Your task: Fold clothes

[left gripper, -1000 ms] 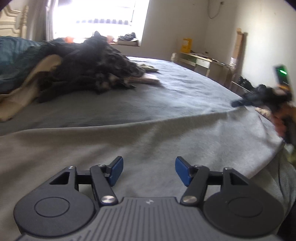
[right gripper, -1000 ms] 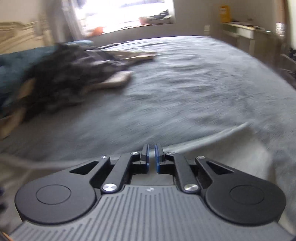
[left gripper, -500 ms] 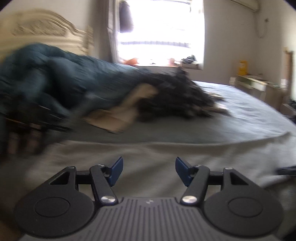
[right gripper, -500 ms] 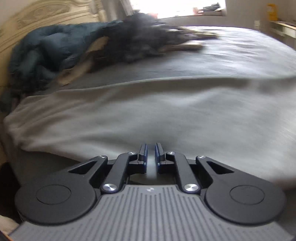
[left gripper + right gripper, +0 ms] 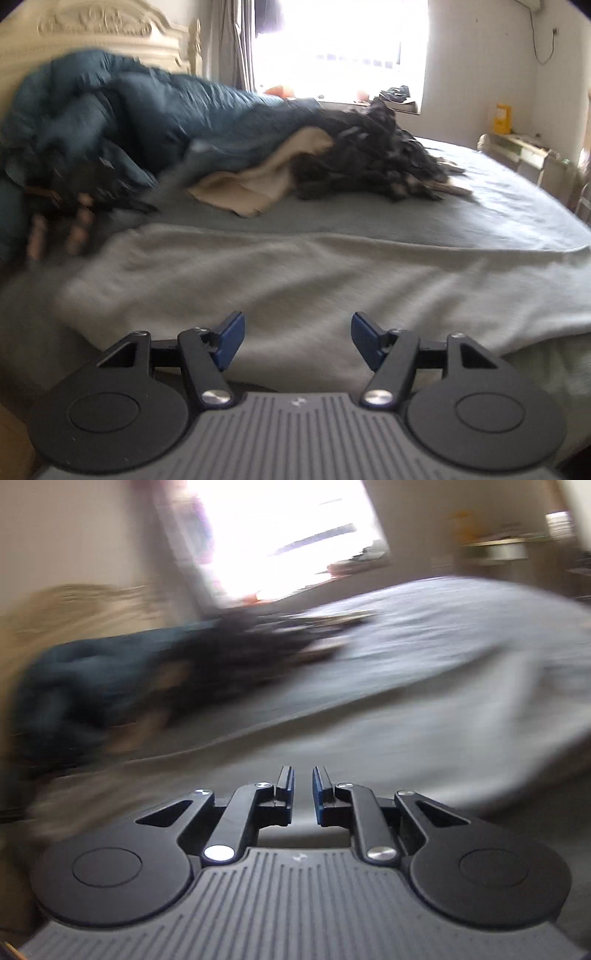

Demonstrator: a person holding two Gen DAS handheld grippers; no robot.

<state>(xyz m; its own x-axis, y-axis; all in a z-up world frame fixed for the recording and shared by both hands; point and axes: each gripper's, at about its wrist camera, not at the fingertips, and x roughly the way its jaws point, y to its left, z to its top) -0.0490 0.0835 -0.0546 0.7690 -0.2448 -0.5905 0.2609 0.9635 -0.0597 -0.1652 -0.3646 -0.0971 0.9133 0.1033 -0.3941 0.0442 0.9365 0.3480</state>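
1. Since the earlier frames, both views have swung toward the head of the bed: the left wrist view, which a second ago faced the far desk, is now facing the carved headboard, and a blurred hand on another black tool has come into view at its left edge.
2. The left hand-held gripper is standing with its blue pads wide apart, nothing between them, hovering over the light grey garment.
3. The right hand-held gripper is showing only a narrow gap, and its jaws are opening; no cloth is lying between the pads, whereas half a second ago a pale strip was sitting in that gap.
4. The light grey garment, the task's thing, is lying spread flat along the near edge of the bed, directly ahead of both tools; in the right wrist view it is appearing as a blurred pale sheet.
5. Beyond it, on the darker grey sheet, a beige cloth is lying against a dark fringed heap, with a teal quilt bunching toward the headboard.
6. A bright window is glaring behind the heap; a desk is standing by the right wall.
7. The right wrist view is heavily motion-blurred, so finer detail cannot be told.
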